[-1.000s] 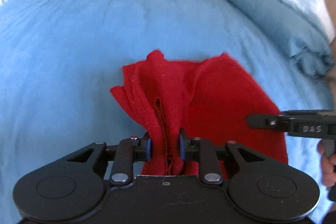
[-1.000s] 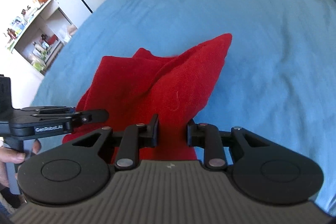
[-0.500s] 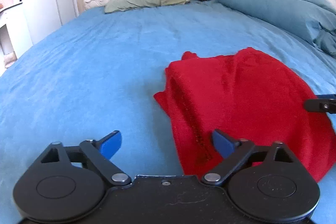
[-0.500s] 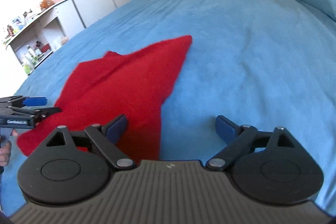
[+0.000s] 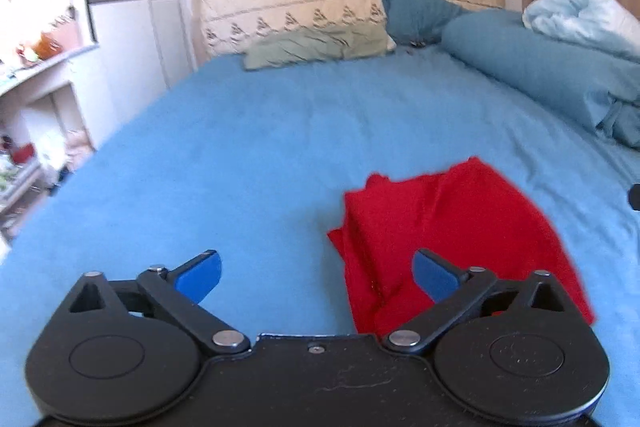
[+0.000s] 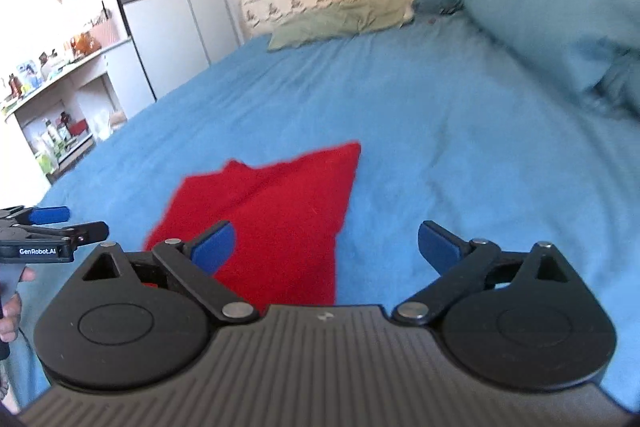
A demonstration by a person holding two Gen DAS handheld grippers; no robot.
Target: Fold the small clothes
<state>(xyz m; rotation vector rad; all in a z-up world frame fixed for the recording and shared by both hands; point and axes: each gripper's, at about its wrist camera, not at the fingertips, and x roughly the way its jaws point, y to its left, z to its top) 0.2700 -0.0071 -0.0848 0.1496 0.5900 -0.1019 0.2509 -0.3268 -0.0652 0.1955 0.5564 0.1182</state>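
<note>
Red knit garment (image 5: 452, 239) lies on the blue bedsheet (image 5: 248, 147), near the foot edge, loosely doubled over: layered edges and a seam line show along its left side, and one pointed corner sticks out toward the headboard in the right wrist view. Left tongs (image 5: 316, 273) spread wide, nothing between the blue pads (image 5: 200, 273); the right-hand pad hangs over the garment's left edge, contact cannot be told. Right tongs (image 6: 326, 247) likewise released, left pad over the cloth's near right portion, right pad over bare sheet. Both are lifted off and hold nothing. Judged step: a fold has been laid down and let go; the garment reads as part-folded, not yet a tidy packet. Next move likely calls for picking two fresh corners or an edge, probably the ragged left side or the protruding point, closing on the full stack of layers, and carrying it across evenly. Soft knit will slump and shift if only the top layer is pinched.
</note>
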